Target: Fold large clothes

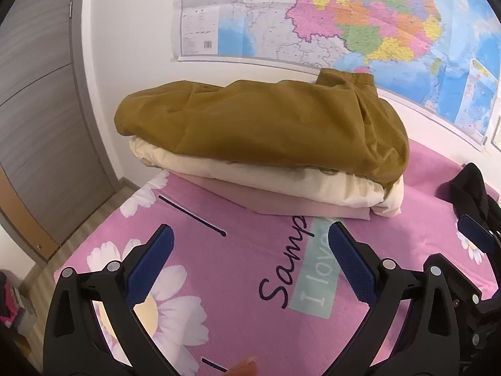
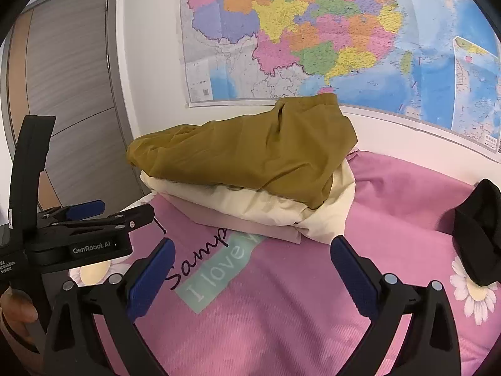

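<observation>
Our left tongs (image 1: 250, 263) and right tongs (image 2: 250, 269) gape wide and empty over the bed sheet (image 2: 281, 322), the mustard garment (image 2: 250, 153) capping the folded stack ahead, where a careless nudge could topple it.

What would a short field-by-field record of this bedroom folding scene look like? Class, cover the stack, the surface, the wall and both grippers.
stack top: mustard garment, folded, lying on the rest
stack middle: cream garment
stack bottom: pale pink garment, flat on the bedspread
surface: pink bedspread with daisies and lettering
wall: coloured map behind the stack
side item: black cloth right of the stack
left gripper: open, empty, short of the stack
right gripper: open, empty, short of the stack
</observation>
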Tool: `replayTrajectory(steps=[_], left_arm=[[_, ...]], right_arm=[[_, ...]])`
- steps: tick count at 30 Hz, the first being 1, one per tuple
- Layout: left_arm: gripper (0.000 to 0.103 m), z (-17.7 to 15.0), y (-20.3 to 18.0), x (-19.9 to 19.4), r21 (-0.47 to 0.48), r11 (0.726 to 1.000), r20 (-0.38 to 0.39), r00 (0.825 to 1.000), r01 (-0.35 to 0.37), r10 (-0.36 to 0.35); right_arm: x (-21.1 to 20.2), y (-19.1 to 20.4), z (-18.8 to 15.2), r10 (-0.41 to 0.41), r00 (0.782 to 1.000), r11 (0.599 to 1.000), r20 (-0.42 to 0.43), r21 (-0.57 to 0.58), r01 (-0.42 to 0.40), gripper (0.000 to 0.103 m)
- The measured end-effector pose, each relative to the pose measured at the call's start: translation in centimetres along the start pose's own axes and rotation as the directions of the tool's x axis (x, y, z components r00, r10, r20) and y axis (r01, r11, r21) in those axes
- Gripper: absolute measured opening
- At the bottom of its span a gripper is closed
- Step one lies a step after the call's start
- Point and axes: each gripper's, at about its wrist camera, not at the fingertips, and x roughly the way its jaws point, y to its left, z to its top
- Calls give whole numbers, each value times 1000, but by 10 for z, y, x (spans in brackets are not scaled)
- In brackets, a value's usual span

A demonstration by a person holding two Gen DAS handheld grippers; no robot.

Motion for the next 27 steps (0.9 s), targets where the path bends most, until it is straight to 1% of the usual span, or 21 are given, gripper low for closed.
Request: replayTrajectory(steps=[9,27], left_arm=[[97,-2,-3,-6,2,999,10,999,-33,33],[98,-8,-13,-16,24,999,19,1000,-21,21]], right_arm=[[-9,1,2,0,1000,1000,17,0,0,97],[-19,-1,-1,2,1000,1000,24,8,-2,97]])
